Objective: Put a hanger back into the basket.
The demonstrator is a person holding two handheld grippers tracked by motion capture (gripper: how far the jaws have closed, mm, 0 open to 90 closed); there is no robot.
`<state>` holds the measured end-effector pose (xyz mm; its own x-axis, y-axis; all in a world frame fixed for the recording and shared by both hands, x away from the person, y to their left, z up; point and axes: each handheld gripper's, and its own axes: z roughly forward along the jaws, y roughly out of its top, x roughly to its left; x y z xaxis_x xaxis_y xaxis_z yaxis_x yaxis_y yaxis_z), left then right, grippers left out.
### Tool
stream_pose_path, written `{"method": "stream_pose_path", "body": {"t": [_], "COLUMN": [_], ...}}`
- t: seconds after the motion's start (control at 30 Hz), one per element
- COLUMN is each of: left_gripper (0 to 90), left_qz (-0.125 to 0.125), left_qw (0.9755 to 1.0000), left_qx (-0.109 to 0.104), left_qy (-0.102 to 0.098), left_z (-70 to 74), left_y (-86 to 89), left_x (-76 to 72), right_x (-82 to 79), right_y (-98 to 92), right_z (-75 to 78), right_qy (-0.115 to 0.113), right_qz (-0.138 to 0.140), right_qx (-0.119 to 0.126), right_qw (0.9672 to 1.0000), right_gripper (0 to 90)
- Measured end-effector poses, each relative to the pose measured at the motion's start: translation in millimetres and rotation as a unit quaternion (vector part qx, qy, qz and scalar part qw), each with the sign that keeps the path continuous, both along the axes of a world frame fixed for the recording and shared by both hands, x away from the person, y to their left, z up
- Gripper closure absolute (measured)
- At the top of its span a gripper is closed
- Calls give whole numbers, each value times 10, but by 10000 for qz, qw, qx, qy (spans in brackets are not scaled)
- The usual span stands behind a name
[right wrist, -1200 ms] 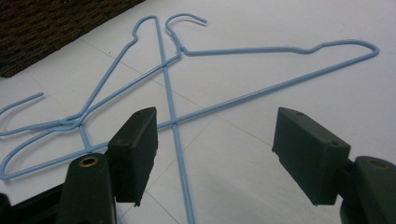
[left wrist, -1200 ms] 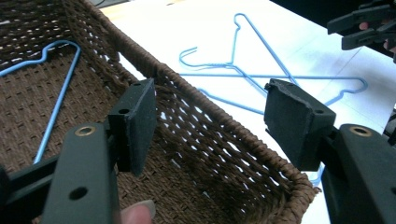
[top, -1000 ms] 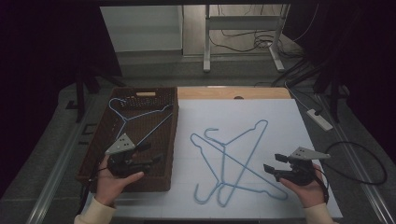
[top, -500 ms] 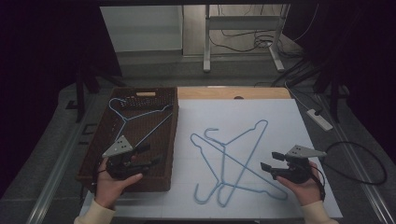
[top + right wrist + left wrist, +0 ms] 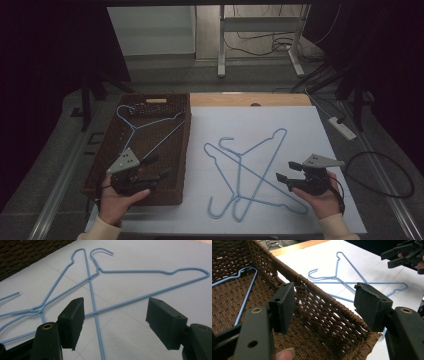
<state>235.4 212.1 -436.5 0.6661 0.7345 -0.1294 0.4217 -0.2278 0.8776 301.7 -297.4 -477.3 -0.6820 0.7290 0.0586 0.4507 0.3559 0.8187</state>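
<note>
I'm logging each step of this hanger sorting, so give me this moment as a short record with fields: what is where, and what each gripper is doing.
surface: white table sheet
basket: brown woven basket, left part of the table
in basket: one blue wire hanger
on sheet: crossed blue wire hangers, overlapping, right of the basket
left gripper: open, empty, over the basket's near right corner
right gripper: open, empty, just right of the crossed hangers, jaws pointed at them
contact: neither gripper touches a hanger

Cream sleeves at both wrists, black left hand-held gripper (image 5: 150, 172) with grey three-cornered plate, black right hand-held gripper (image 5: 285, 177), trailing cable
</note>
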Motion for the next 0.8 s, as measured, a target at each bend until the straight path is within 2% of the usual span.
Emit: {"method": "stream_pose_path", "body": {"t": [0.07, 0.23, 0.4, 0.53, 0.67, 0.8], "left_gripper": [342, 340, 343, 343, 340, 341], "left_qz": [-3, -13, 17, 51, 4, -2], "left_qw": [10000, 10000, 10000, 10000, 10000, 10000], "left_qx": [-3, 9, 43, 8, 59, 74], "left_qy": [8, -10, -19, 35, 24, 22], "left_z": [5, 17, 16, -16, -19, -21], "left_y": [-11, -22, -5, 10, -8, -19], "left_x": [-1, -16, -38, -34, -20, -6], "right_x": [5, 28, 79, 168, 307, 420], "right_y": [14, 39, 146, 248, 387, 489], "right_z": [17, 52, 129, 215, 251, 272], "right_qy": [-34, -49, -88, -77, 43, 155], "right_qz": [13, 44, 166, 233, 354, 483], "right_qx": [-62, -45, -178, -237, -429, -511], "right_qw": [10000, 10000, 9997, 9994, 9984, 9974], "right_gripper": [317, 317, 318, 319, 317, 316]}}
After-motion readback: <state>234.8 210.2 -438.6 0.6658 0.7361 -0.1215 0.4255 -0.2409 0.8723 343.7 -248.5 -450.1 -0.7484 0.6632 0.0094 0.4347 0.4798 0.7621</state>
